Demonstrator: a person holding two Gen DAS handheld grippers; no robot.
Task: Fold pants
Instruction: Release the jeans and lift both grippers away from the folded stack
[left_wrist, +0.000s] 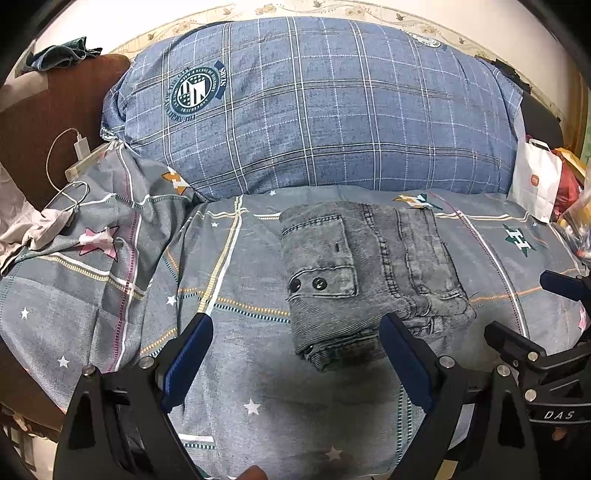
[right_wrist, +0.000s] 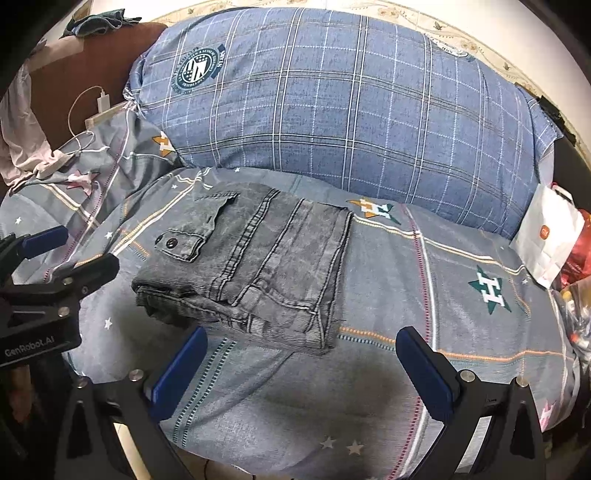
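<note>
The grey washed-denim pants (left_wrist: 365, 273) lie folded into a compact rectangle on the grey patterned bedsheet (left_wrist: 236, 369), a buttoned flap pocket facing up. They also show in the right wrist view (right_wrist: 258, 266). My left gripper (left_wrist: 295, 325) is open and empty, just in front of the pants' near edge, its right finger next to the folded hem. My right gripper (right_wrist: 301, 338) is open and empty, just in front of the pants' near right corner. Each gripper shows at the edge of the other's view.
A large blue plaid pillow (left_wrist: 317, 110) lies behind the pants. A white charger and cable (left_wrist: 79, 147) lie at the left by a brown headboard (left_wrist: 40, 122). A white paper bag (left_wrist: 535, 181) and red items stand at the right bed edge.
</note>
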